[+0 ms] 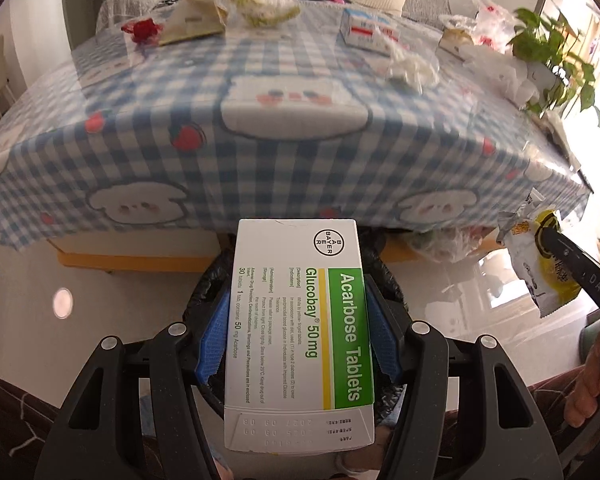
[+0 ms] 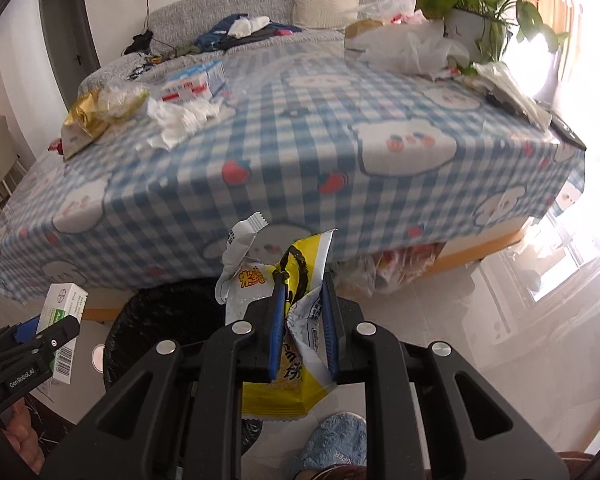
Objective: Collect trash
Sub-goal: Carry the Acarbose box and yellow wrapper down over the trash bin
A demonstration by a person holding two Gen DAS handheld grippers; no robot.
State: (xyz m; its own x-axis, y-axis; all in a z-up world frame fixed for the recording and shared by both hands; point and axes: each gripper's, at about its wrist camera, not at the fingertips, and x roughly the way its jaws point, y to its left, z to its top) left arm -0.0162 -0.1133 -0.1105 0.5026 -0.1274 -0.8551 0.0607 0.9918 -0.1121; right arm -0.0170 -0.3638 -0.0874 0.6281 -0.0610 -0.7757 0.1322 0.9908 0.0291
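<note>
While left gripper [image 1: 296,320] clamps pill box [image 1: 300,332], right gripper [image 2: 302,320] pinches wrapper [image 2: 276,376]: off-centre release over bin [image 2: 160,320], you miss.

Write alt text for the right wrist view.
The right gripper pinches a crumpled yellow and white snack wrapper above a black-lined bin, beside a table with a blue checked cloth and scattered trash. At lower left, the left gripper holds a white and green medicine box.
</note>
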